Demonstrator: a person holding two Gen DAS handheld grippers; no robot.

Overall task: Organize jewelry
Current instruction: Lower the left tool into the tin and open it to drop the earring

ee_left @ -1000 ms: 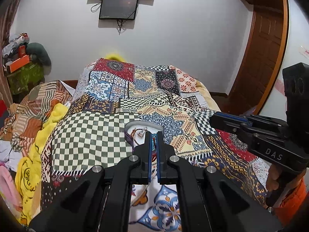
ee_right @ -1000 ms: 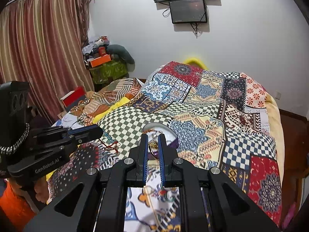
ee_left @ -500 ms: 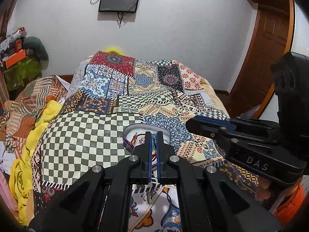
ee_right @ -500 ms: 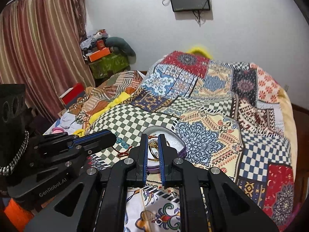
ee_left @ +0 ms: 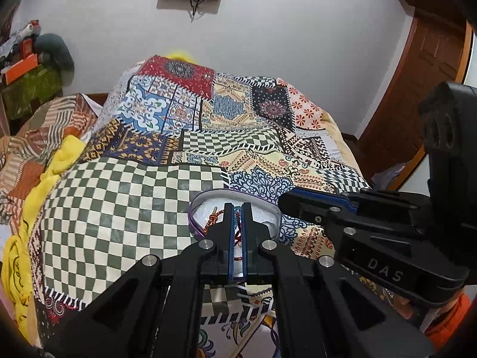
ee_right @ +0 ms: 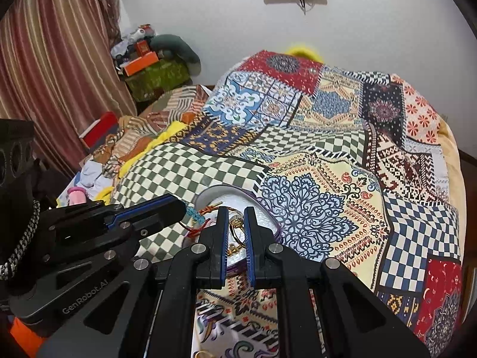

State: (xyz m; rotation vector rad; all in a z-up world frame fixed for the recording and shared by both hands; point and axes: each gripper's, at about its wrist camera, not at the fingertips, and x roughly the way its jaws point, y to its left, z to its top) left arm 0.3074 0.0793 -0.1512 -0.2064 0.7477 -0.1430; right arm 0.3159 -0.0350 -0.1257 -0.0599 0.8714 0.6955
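Left wrist view
Left gripper (ee_left: 237, 208): the jaws are almost closed, with only a narrow slit between them. Red cord shows in the slit, but I cannot tell if the pads press it.
Tray (ee_left: 208, 194): a shallow oval tray with a white inside and a purple rim. It lies on the quilt, right under the left fingertips.
Cord (ee_left: 212, 218): an orange-red knotted cord lies in the tray, just left of the left finger.
Right gripper (ee_left: 287, 201): it comes in from the right, and its tip is at the right edge of the tray. From this side the gap is not visible.
Quilt (ee_left: 125, 208): patchwork with a green-white check part, covering the bed.

Right wrist view
Right gripper (ee_right: 237, 213): the jaws are a little apart, with a small gap. They hold nothing; they hang over the tray.
Ring (ee_right: 237, 223): a gold piece, seen in the gap between the fingers, lying in the tray (ee_right: 220, 194).
Left gripper (ee_right: 179, 207): it comes in from the left, and its tip is over the left edge of the tray, near a teal braid (ee_right: 195, 214).
Curtain (ee_right: 56, 59): striped, at the left wall.
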